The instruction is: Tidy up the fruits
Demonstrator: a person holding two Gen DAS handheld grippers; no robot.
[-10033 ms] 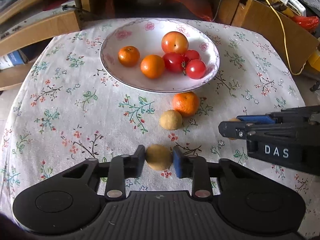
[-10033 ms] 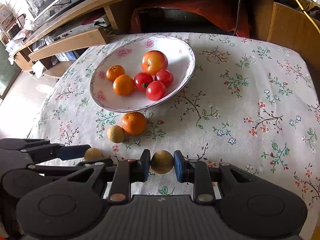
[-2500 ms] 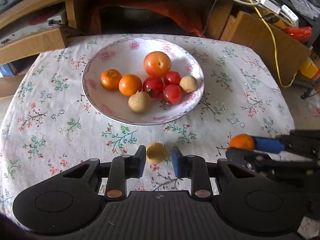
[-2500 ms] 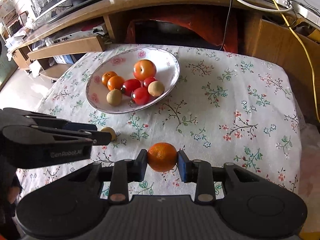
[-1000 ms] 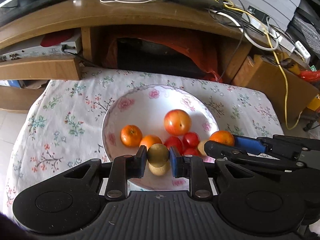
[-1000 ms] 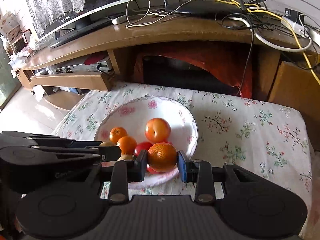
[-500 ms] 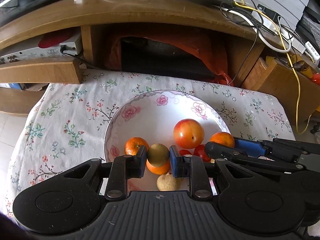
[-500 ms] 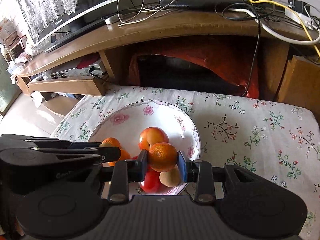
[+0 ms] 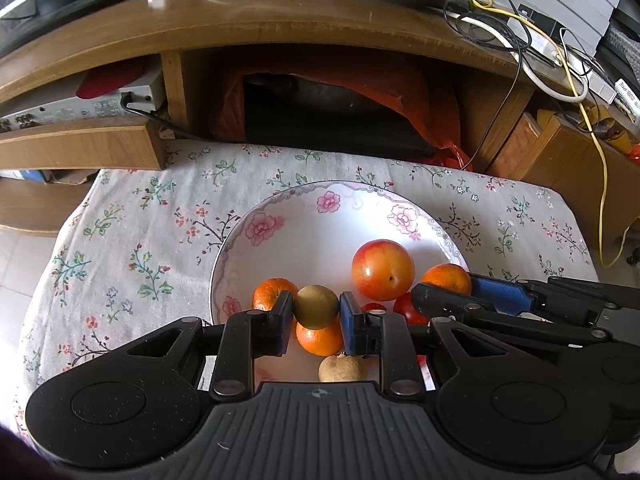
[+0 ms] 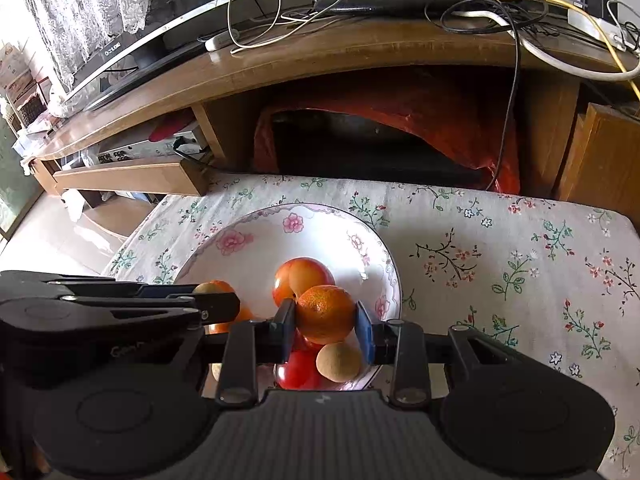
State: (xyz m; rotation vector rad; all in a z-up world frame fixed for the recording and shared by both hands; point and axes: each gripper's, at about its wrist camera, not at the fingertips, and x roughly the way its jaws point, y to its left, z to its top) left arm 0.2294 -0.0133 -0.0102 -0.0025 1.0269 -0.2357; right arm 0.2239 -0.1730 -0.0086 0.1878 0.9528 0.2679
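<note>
Both claws loaded over the bowl point(image 9: 304, 216).
Left claw point(image 9: 316, 314) grips a longan point(image 9: 316, 306), right claw point(image 10: 325, 326) an orange point(image 10: 325, 314); I'd lower into gaps, then release gently so neither rolls.

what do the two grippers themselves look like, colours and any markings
Both are matte black plastic with ribbed bodies, round side discs and silver screw heads. The left gripper and right gripper have blue pads on their fingers. Partly hidden grey lettering marks the left gripper's side; no cables or sleeves show.
</note>
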